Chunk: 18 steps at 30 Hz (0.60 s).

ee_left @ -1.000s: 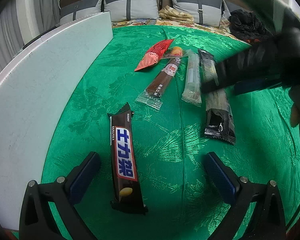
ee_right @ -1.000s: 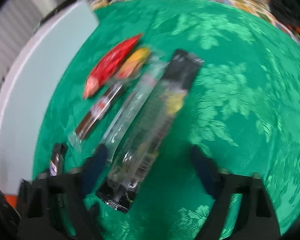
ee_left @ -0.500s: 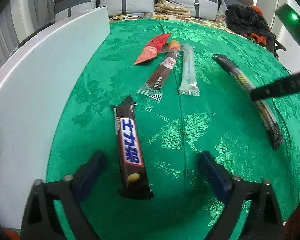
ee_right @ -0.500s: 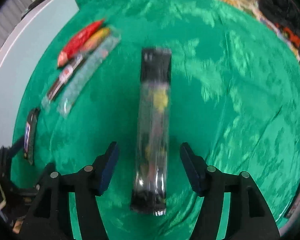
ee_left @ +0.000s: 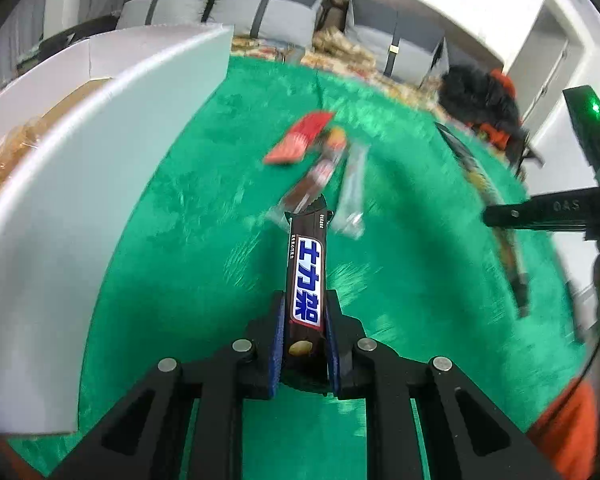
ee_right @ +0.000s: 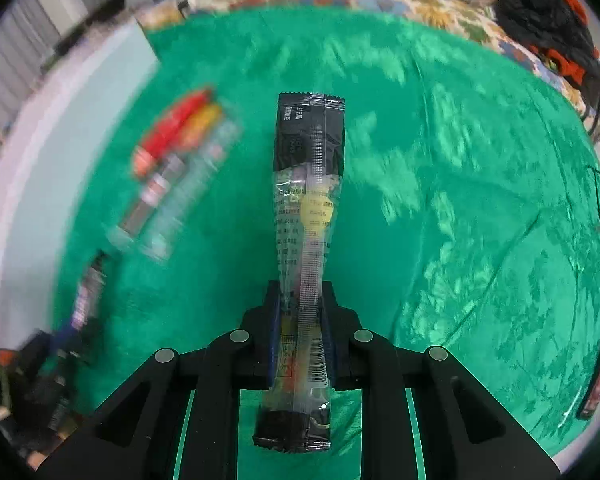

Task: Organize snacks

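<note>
Both tongs, open a second ago, are now clamped — left tongs [ee_left: 302,340] on the chocolate bar [ee_left: 306,276], right tongs [ee_right: 300,332] on the long black-and-clear packet [ee_right: 306,216] — both lifted off the green worktop [ee_right: 480,200], ready for sorting.

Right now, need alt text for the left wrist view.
The left gripper is shut on a brown chocolate bar, held above a green tablecloth. Beyond it lie a red packet, a sausage stick and a clear packet, blurred; a white board stands left.
</note>
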Motion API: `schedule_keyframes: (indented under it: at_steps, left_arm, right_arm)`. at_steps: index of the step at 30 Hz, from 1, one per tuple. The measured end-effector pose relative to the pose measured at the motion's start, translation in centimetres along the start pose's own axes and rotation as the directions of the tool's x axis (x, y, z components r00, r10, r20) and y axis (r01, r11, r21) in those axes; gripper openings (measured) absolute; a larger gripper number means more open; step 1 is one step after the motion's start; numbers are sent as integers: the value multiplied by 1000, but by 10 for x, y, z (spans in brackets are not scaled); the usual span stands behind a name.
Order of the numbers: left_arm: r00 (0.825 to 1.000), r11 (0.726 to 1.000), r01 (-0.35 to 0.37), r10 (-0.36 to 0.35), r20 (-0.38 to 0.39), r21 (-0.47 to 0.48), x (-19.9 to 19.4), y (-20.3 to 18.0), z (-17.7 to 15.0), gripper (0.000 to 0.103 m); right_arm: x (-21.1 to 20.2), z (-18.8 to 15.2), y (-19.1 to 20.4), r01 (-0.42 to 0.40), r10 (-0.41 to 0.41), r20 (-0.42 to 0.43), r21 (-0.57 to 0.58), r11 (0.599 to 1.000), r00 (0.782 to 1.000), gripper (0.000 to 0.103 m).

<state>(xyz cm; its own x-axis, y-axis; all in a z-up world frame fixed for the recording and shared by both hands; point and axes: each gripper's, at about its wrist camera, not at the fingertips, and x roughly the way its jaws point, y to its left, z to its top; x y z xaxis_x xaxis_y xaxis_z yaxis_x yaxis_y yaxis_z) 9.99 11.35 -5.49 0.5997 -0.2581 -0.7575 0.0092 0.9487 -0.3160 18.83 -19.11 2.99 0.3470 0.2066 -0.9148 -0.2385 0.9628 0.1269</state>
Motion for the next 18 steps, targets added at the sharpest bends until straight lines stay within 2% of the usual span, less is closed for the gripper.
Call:
schedule_keyframes:
  at_steps: [2, 5, 7, 8, 11, 12, 13, 14, 15, 18]
  left_arm:
    - [998, 998, 44, -41, 52, -52, -29, 5, 14, 17]
    - [990, 995, 20, -5, 144, -102, -72, 26, 39, 17]
    - [979, 991, -49, 72, 189, -125, -96, 50, 55, 17]
    - [969, 984, -109, 137, 204, -142, -105, 68, 64, 17]
    - [949, 954, -226, 262, 178, -199, -114, 120, 76, 17]
    - [938, 939, -267, 305, 164, -215, -115, 138, 79, 18]
    - [925, 923, -312, 350, 150, -226, -116, 151, 80, 21]
    - [907, 900, -366, 402, 125, -236, -116, 166, 79, 33]
    - [888, 876, -416, 449, 97, -246, -118, 179, 77, 52]
    - [853, 842, -464, 509, 116, -276, -138, 196, 55, 74]
  right_arm:
    - [-25, 11, 21, -61, 62, 58, -22, 998, 996, 19]
    - [-55, 33, 70, -146, 158, 122, -97, 984, 980, 19]
    - [-73, 46, 111, -222, 244, 145, -155, 963, 959, 19]
    - [-82, 52, 142, -270, 299, 145, -192, 944, 943, 19]
    - [-88, 64, 204, -363, 402, 116, -263, 894, 908, 19]
    - [-87, 67, 229, -385, 429, 110, -285, 878, 897, 21]
    - [-84, 70, 244, -400, 447, 108, -298, 867, 888, 30]
    - [-81, 71, 265, -433, 482, 98, -313, 845, 871, 42]
    - [-79, 71, 276, -455, 503, 85, -318, 832, 860, 67]
    - [-85, 60, 282, -456, 518, 124, -331, 826, 846, 69]
